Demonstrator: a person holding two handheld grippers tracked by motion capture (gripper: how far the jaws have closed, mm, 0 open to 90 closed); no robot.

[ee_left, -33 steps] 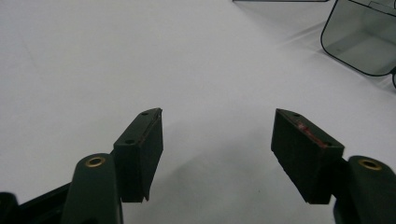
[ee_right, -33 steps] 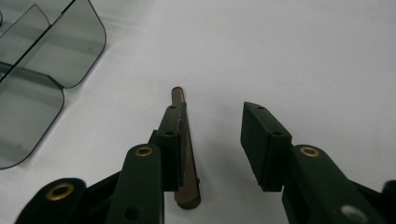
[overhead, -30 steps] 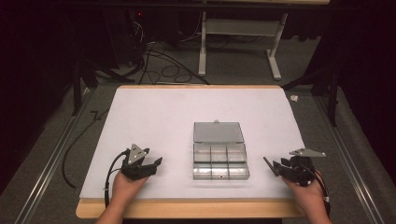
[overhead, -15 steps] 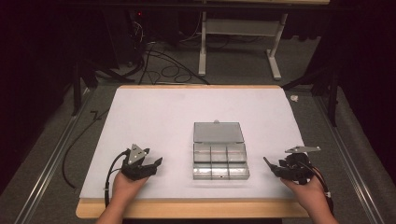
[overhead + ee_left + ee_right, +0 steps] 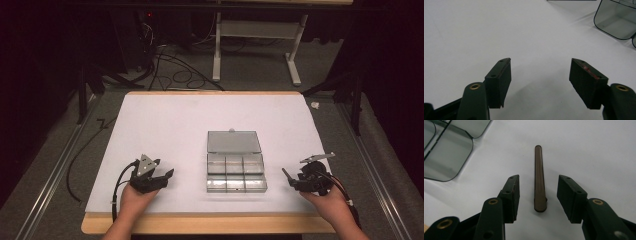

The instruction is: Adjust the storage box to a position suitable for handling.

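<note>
Straddling brown clip (image 5: 539, 180), right tongs (image 5: 537, 195) just opened, low over table (image 5: 165, 120).

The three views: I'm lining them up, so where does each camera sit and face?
High view: above the near edge, facing forward and down; forearms, left gripper, right gripper.
Left gripper view: along open jaws over the white table.
Right gripper view: open jaws astride a brown hair clip.
All share the clear compartment box.

Counted on the table (image 5: 165, 120): 1 clear box (image 5: 235, 167) w/ 6 compartments, 1 brown clip (image 5: 539, 180); 2 grippers are held, left (image 5: 161, 176) & right (image 5: 289, 179).
</note>
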